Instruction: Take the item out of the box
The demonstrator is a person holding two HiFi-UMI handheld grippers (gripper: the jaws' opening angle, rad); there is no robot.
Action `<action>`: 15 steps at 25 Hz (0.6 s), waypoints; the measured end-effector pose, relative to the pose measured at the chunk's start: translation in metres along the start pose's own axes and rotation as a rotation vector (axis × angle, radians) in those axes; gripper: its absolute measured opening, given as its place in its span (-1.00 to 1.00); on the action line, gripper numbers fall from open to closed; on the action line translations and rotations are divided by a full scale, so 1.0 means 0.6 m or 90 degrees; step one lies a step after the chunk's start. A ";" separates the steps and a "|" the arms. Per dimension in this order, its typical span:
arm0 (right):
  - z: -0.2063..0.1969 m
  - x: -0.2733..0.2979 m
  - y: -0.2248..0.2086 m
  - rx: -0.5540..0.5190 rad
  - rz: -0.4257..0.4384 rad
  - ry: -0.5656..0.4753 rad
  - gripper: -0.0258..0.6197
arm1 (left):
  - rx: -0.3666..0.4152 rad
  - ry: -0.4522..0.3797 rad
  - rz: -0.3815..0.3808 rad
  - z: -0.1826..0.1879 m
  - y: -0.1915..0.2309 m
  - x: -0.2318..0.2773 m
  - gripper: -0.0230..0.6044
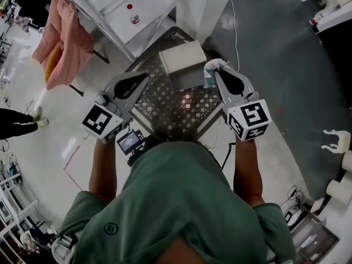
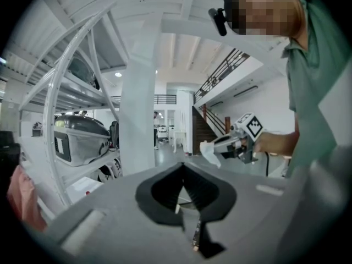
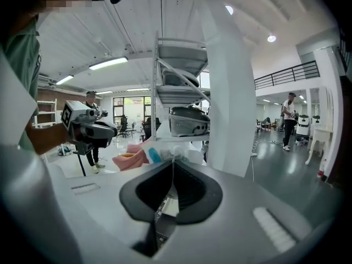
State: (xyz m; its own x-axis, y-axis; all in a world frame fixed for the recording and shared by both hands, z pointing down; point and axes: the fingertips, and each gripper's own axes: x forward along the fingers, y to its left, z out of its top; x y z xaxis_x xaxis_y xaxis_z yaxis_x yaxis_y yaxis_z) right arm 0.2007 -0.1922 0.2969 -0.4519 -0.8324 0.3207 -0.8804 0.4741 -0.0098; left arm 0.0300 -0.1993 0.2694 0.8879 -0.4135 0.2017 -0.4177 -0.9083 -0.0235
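A white box point(image 1: 183, 58) stands at the far side of a metal lattice table point(image 1: 165, 109). My right gripper point(image 1: 212, 77) hovers just right of the box, shut on a small white and blue packet point(image 1: 214, 66). In the right gripper view the packet point(image 3: 165, 155) sticks up out of the closed tips of that gripper point(image 3: 172, 161). My left gripper point(image 1: 144, 77) hangs left of the box, shut and empty; its tips point(image 2: 182, 165) meet. From the left gripper view I see the right gripper point(image 2: 215, 146) with the packet point(image 2: 208, 152).
A pink cloth point(image 1: 63, 34) hangs at the far left. Behind the table stand a white shelf with a small bottle point(image 1: 133, 16) and a white pillar point(image 1: 201, 4). A person's legs point(image 1: 22, 122) show at the left edge. A white rack point(image 3: 181, 92) holds bulky items.
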 end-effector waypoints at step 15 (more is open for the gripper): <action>0.060 -0.058 0.015 0.013 0.006 -0.054 -0.88 | 0.012 -0.012 -0.001 0.021 -0.023 -0.011 -0.92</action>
State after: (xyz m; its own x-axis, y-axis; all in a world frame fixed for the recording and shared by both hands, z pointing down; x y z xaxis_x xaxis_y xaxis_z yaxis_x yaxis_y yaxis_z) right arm 0.2037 -0.1691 0.2518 -0.4700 -0.8499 0.2384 -0.8784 0.4768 -0.0321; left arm 0.0325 -0.1848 0.2561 0.8921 -0.4129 0.1834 -0.4124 -0.9100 -0.0423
